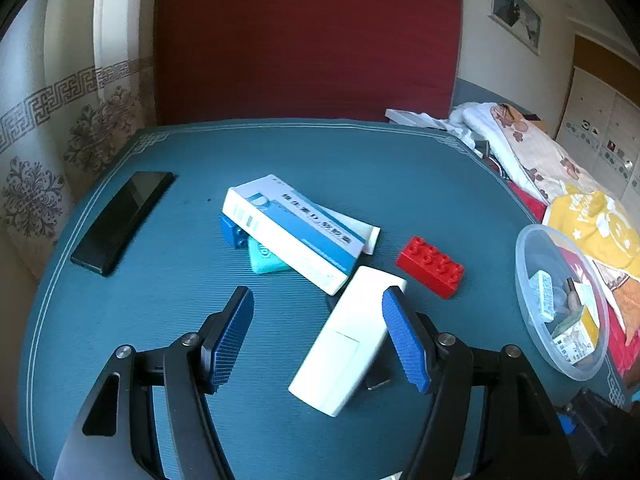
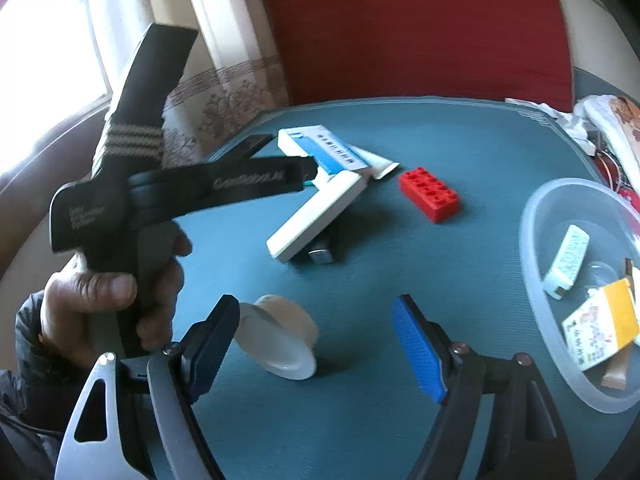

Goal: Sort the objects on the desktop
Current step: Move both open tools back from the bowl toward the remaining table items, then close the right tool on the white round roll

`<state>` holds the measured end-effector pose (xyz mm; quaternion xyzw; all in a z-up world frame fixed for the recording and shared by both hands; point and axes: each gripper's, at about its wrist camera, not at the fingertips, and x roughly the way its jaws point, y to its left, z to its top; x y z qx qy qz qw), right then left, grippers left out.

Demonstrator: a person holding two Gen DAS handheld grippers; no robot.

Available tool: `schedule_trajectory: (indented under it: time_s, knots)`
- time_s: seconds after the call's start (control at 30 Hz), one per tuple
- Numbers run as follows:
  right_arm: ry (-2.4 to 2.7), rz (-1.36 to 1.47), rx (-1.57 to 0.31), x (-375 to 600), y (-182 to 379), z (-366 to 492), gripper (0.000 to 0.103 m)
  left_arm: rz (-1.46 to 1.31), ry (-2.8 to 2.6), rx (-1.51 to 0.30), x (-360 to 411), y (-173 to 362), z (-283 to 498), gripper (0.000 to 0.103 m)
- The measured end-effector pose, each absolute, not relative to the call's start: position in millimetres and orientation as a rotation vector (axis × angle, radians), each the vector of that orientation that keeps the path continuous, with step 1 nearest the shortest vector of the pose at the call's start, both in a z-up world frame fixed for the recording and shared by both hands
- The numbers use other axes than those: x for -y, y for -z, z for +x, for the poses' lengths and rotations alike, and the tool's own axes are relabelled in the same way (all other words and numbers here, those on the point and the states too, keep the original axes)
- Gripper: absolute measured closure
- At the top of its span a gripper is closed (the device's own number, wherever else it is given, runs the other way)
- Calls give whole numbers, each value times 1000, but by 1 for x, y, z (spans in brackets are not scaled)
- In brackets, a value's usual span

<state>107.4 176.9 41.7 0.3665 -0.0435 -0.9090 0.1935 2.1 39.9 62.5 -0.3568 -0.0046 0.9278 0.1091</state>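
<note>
My left gripper (image 1: 318,300) is open over the teal mat (image 1: 160,320). A long white box (image 1: 348,344) lies between its fingers, close to the right pad (image 1: 404,340), and is not pinched. Beyond it are a blue-and-white medicine box (image 1: 292,232), a blue brick (image 1: 234,232), a teal piece (image 1: 266,258), a white tube (image 1: 370,234) and a red brick (image 1: 430,266). My right gripper (image 2: 316,312) is open too. A white tape roll (image 2: 280,336) lies on its side near that gripper's left pad (image 2: 212,344). The red brick (image 2: 430,194) and white box (image 2: 316,216) lie farther off.
A clear plastic bowl (image 1: 524,280) (image 2: 536,240) at the right edge holds several small packets. A black phone (image 1: 120,220) lies at the far left. A person's hand (image 2: 100,296) grips a black handle at the left. Bedding (image 1: 540,152) lies beyond the mat's right edge.
</note>
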Motion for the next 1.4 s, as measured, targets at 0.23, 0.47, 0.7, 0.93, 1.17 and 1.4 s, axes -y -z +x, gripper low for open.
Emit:
schedule_trajectory:
  time_s: [0.23, 0.47, 0.7, 0.93, 1.17, 1.4]
  knots:
    - [2495, 1048, 74, -158, -32, 105, 21, -1078, -2724, -2, -40, -56, -4, 33]
    - [2458, 1085, 33, -145, -19, 100, 21, -1095, -2714, -13, -42, -49, -6, 33]
    - [2434, 1136, 43, -145, -9, 92, 25, -1114, -2700, -21, -44, -43, -9, 33]
    - [2419, 1173, 50, -146, -1, 87, 42, -1130, -2680, -15, -46, -37, -11, 33]
    - [2432, 1176, 95, -156, 1, 87, 42, -1127, -2666, -8, -47, -37, -9, 33]
    - [2456, 1179, 114, -168, -1, 87, 42, -1107, -2645, -7, -51, -37, -7, 33]
